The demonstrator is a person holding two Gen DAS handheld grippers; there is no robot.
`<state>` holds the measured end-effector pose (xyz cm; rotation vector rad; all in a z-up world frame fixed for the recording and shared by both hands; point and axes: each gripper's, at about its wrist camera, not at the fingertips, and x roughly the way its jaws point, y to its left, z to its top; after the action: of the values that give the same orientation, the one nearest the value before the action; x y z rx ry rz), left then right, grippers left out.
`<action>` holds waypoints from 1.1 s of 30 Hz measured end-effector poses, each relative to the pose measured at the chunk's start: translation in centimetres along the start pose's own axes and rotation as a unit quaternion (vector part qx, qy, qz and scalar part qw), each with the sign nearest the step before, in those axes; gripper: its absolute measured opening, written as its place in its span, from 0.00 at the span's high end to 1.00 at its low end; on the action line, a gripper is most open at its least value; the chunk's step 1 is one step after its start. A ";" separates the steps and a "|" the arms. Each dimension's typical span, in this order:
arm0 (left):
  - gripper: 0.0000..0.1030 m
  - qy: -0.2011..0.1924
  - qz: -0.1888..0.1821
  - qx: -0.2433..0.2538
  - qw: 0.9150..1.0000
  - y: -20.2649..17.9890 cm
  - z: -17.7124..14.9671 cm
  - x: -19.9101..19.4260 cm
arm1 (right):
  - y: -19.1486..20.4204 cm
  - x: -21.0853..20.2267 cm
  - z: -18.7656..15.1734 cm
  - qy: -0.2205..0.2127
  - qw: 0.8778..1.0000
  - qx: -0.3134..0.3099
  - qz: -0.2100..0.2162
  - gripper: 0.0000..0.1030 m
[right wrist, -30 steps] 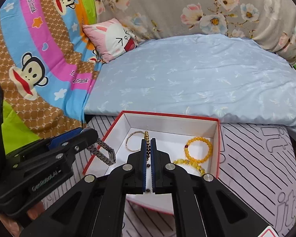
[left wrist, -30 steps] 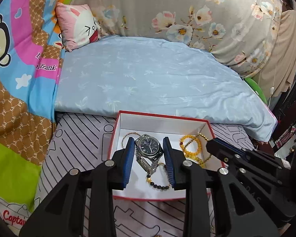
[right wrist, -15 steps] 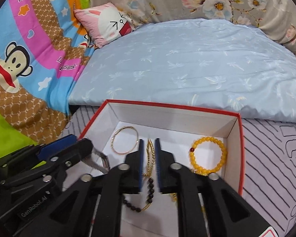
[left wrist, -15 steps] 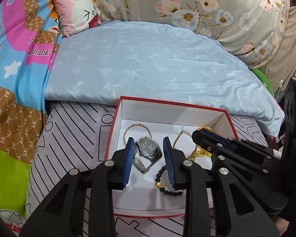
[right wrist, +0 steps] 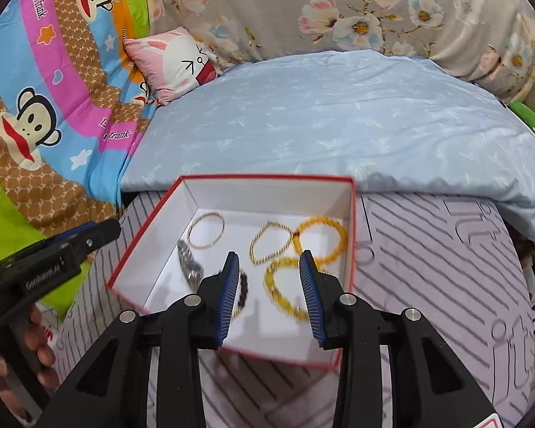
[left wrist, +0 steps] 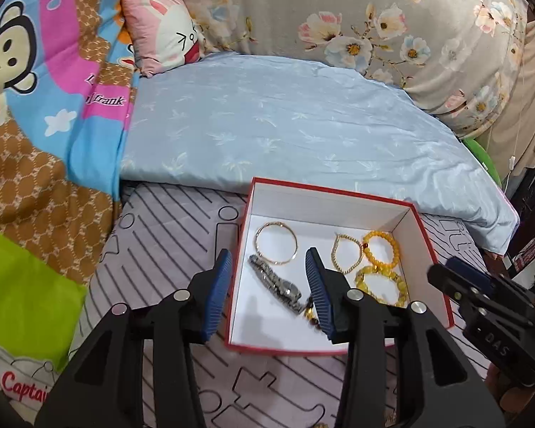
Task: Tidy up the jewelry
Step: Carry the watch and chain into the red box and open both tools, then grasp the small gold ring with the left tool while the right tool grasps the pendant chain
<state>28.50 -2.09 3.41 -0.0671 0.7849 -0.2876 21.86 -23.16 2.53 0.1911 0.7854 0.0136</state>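
Note:
A red-rimmed white box [left wrist: 339, 192] [right wrist: 267, 178] lies on the striped grey bedspread. In it lie a silver watch [left wrist: 276, 283] [right wrist: 189, 265], a thin gold bangle [left wrist: 276, 243] [right wrist: 207, 230], a gold bead chain [left wrist: 346, 253] [right wrist: 269, 242], two yellow bead bracelets [left wrist: 381, 249] [right wrist: 321, 239] and a dark bead bracelet [right wrist: 242, 287]. My left gripper [left wrist: 267, 292] is open and empty above the box's front left. My right gripper [right wrist: 269, 294] is open and empty above the box's front.
A folded light blue quilt [left wrist: 285, 121] lies behind the box. A pink rabbit pillow [left wrist: 164, 32] and a floral cushion [left wrist: 374, 18] stand at the back. A monkey-print blanket [left wrist: 35, 89] covers the left. The bed's edge drops off at the right.
My left gripper let the watch go into the box and opened wide. My right gripper released the dark bead bracelet and opened. Both pulled back from the box.

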 end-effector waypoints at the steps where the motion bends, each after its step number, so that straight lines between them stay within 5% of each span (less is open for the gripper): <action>1: 0.60 0.001 0.000 -0.001 1.000 0.1 -0.4 -0.4 | -0.1 -0.6 -0.7 0.003 1.000 0.001 0.000 0.66; 18: 0.60 0.054 -0.003 -0.008 0.998 0.3 -8.8 -4.0 | -0.8 -6.9 -10.0 0.045 0.999 0.018 -0.014 0.66; 33: 0.60 0.083 0.001 0.003 0.997 -1.0 -12.8 -4.5 | -0.1 -6.7 -14.1 0.086 0.996 0.021 -0.004 0.66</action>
<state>16.27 -1.22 -2.39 -0.0360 0.9486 -0.2958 7.18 -21.48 -2.55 0.2297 0.9589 0.0059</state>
